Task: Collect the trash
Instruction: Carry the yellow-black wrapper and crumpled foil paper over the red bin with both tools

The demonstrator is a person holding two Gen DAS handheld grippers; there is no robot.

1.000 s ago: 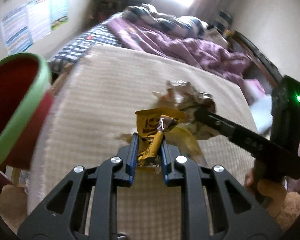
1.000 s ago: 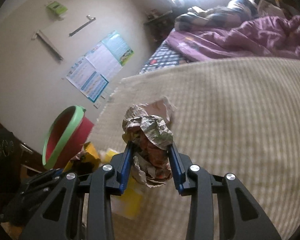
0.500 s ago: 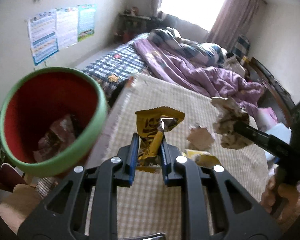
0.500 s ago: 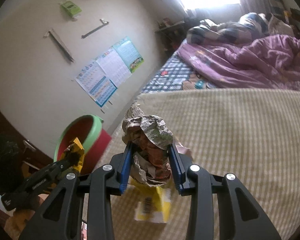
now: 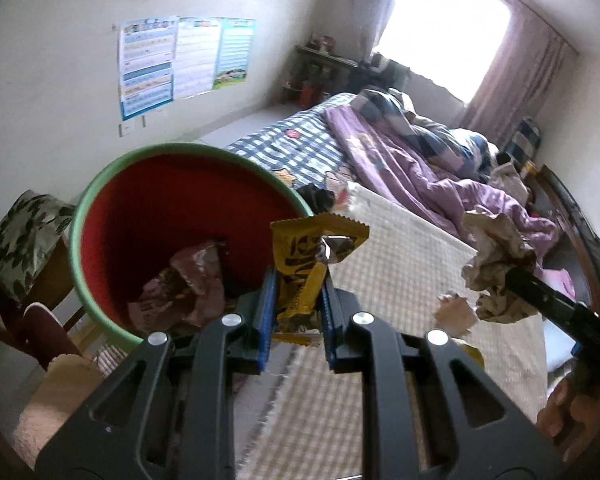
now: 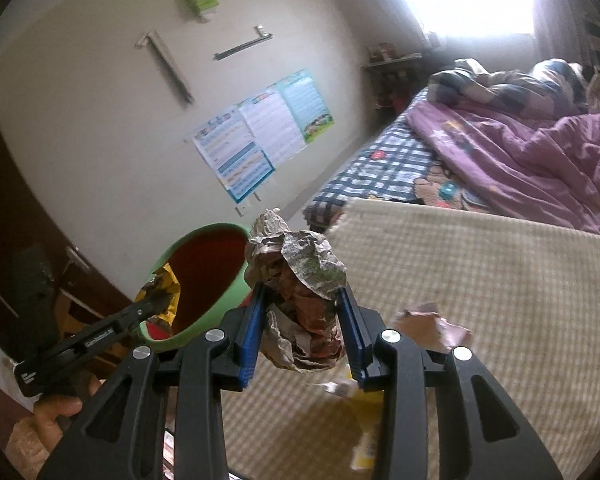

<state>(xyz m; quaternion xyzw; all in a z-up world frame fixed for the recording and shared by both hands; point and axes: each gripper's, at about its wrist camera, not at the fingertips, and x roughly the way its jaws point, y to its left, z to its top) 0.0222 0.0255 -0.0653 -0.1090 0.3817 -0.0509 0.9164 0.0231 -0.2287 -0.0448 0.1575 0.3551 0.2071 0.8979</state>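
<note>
Yellow wrapper (image 5: 314,268) sits clamped in left claw (image 5: 298,300); right claw (image 6: 302,316) grips crumpled paper (image 6: 296,276).

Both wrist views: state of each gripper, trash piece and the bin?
left gripper: shut on yellow wrapper, at the bin's rim
right gripper: shut on crumpled paper wad
red bin: open, holds wrappers
torn scrap: loose on mat

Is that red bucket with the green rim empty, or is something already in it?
Not empty: the red bucket with the green rim holds crumpled brownish wrappers at its bottom.
</note>
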